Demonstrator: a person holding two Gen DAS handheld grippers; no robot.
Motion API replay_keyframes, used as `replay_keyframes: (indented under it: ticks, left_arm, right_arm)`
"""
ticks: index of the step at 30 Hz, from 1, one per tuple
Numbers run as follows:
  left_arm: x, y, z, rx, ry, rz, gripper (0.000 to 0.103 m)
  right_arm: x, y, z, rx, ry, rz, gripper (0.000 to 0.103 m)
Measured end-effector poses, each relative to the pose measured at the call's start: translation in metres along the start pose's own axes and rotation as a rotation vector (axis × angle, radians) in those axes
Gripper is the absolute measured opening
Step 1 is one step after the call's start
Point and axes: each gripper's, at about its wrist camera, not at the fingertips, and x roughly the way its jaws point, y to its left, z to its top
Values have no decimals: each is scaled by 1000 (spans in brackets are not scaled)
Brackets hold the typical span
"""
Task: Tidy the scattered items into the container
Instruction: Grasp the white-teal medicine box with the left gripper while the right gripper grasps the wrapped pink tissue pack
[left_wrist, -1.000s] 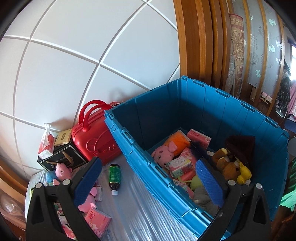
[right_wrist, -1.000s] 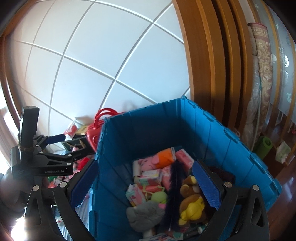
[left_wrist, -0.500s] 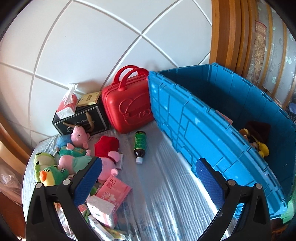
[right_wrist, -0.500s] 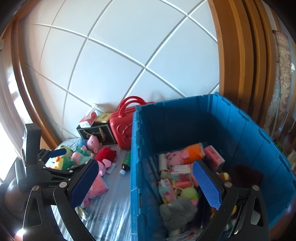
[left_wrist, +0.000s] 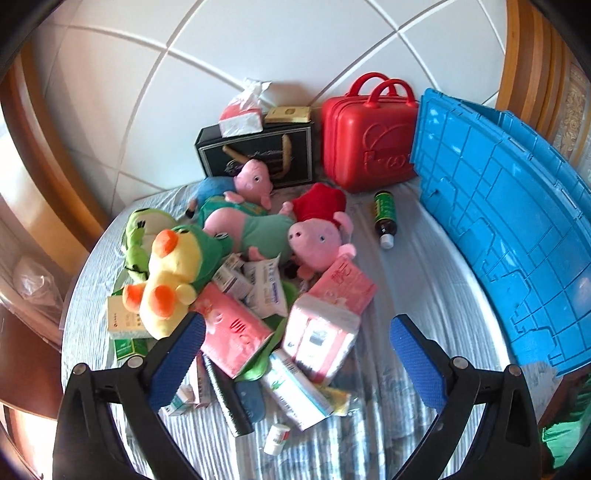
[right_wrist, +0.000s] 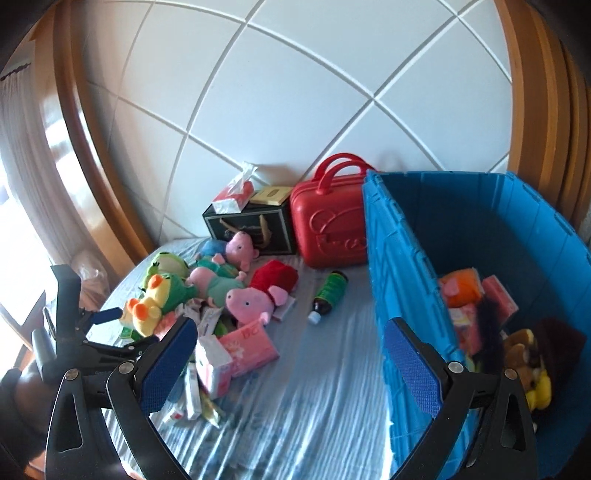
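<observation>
Blue crate (right_wrist: 406, 280) already holds several toys; both tongs, left (left_wrist: 295, 354) and right (right_wrist: 291, 365), are spread and empty, so next comes reaching for the pink tissue pack (left_wrist: 325, 314).

Your crate (right_wrist: 402, 280) is ribbed, hard blue plastic; the red case (left_wrist: 369, 136) beside it is glossy moulded plastic. The toys, like the duck (left_wrist: 173, 280), are soft plush cloth. Pink packs (left_wrist: 325, 317) wear shiny film wrap. The bed (right_wrist: 314, 413) has a ridged, sheeny cover. The frame (right_wrist: 92, 147) looks like polished wood.
</observation>
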Motion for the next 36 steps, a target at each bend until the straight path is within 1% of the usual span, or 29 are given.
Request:
replay_keyframes:
  ticks: [5, 8, 12, 19, 22, 24, 27, 32, 35, 36]
  left_arm:
    - [12, 56, -33, -48, 48, 41, 102]
    - [22, 85, -52, -76, 88, 57, 100]
    - [30, 111, -73, -90, 124, 62, 98]
    - [50, 145, -103, -99, 172, 59, 98]
    - [65, 158, -117, -100, 182, 83, 98]
    - [77, 167, -126, -118, 196, 87, 97]
    - [97, 180, -137, -138, 211, 98, 92]
    - [128, 195, -145, -173, 224, 91, 92]
    - [144, 198, -147, -188, 231, 83, 91]
    - [149, 197, -148, -187, 235, 83, 90]
  right_arm:
    - [30, 36, -16, -22, 51, 43, 103]
    - [49, 57, -25, -33, 80, 59, 103]
    - [74, 81, -35, -47, 120, 75, 103]
    - [122, 122, -58, -65, 190, 87, 103]
    - [143, 135, -70, -60, 212, 95, 103]
    - [158, 142, -77, -52, 230, 96, 103]
    - [176, 150, -89, -37, 257, 90, 103]
    - [196, 158, -107, -35, 299, 75, 103]
    - [206, 159, -116, -37, 322, 62, 103]
    - [210, 159, -118, -38, 329, 58, 103]
